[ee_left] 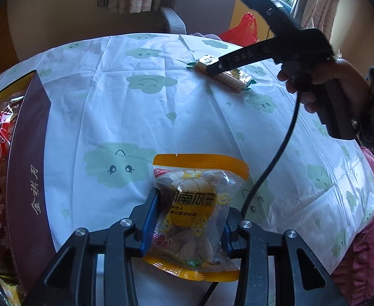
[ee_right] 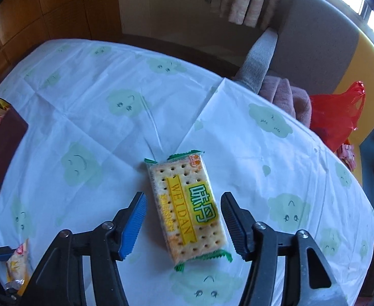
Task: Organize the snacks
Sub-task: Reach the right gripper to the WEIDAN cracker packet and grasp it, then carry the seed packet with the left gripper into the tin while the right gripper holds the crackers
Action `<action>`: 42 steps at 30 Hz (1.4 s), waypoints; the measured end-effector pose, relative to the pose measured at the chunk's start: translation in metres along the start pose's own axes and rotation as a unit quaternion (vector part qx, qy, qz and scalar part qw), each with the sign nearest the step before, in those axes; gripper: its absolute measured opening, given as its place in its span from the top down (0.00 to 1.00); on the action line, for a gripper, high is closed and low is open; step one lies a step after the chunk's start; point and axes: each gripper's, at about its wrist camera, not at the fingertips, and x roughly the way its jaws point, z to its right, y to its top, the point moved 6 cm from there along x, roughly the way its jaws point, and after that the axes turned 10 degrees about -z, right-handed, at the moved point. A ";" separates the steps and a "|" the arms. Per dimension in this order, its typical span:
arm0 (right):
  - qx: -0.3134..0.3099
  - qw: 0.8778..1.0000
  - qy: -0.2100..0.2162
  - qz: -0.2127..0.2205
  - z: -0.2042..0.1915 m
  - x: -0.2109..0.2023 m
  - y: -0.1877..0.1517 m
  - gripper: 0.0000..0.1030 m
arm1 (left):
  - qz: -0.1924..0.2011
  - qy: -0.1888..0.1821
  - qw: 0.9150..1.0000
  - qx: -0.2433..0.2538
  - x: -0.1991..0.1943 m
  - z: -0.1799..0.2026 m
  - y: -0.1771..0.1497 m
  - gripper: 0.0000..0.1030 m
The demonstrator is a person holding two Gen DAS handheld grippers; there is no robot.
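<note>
Mid-sort: one snack in my grip, the next one lined up.

On the cloth-covered surface [ee_right: 90, 94] the box [ee_left: 31, 168] at my left already holds packets. My left tool [ee_left: 190, 220] is clamped on the seed bag [ee_left: 197, 204], which seems to hang just above the cloth. My right tool [ee_right: 183, 223] gapes around the cracker pack [ee_right: 187, 209], touching nothing. Next I'd lower it and squeeze on the pack's long sides.

left wrist: steep, close over table [ee_left: 161, 117]; right wrist: same | shared: tablecloth
</note>
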 end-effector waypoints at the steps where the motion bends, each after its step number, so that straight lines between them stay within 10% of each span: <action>1: 0.006 1.000 0.002 -0.008 0.002 0.006 -0.001 0.41 | 0.001 0.000 1.000 0.000 0.000 0.000 0.000 0.59; 3: 0.024 0.999 0.022 -0.023 0.004 0.013 -0.006 0.54 | 0.001 0.000 1.000 0.000 0.000 0.000 0.000 0.59; 23: 0.154 0.987 0.053 0.002 -0.050 -0.046 -0.189 0.54 | 0.013 0.028 1.000 0.006 0.001 0.004 -0.003 0.57; 42: 0.171 0.982 -0.021 0.079 -0.066 -0.047 -0.206 0.53 | 0.044 0.064 0.997 0.028 -0.035 0.016 -0.010 0.60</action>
